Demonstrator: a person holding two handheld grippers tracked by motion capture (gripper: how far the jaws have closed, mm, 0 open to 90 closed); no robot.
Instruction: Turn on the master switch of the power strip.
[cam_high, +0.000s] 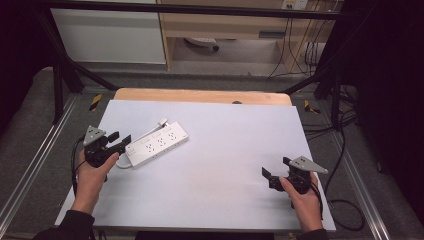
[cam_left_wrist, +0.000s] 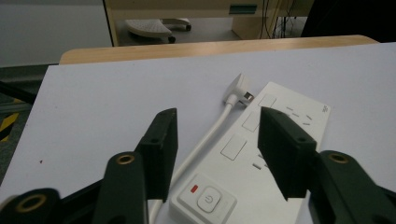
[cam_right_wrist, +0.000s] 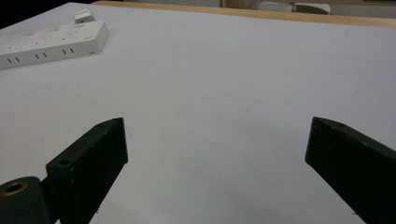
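Plastic power strip (cam_high: 158, 142) sits on the left of the white table (cam_high: 225, 165); we'd guess it's light, stiff and slick, so we'd pinch across its switch end. Left gripper (cam_left_wrist: 217, 154) straddles that end, half open, not clamped. Right gripper (cam_right_wrist: 217, 154) gapes wide, well apart. Its cord (cam_left_wrist: 205, 140) crowds one side.

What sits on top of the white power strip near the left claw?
The power strip shows a power button with a red mark, blank square covers and socket slots. Its cord runs alongside, ending in a plug. The left claw hides part of the top.
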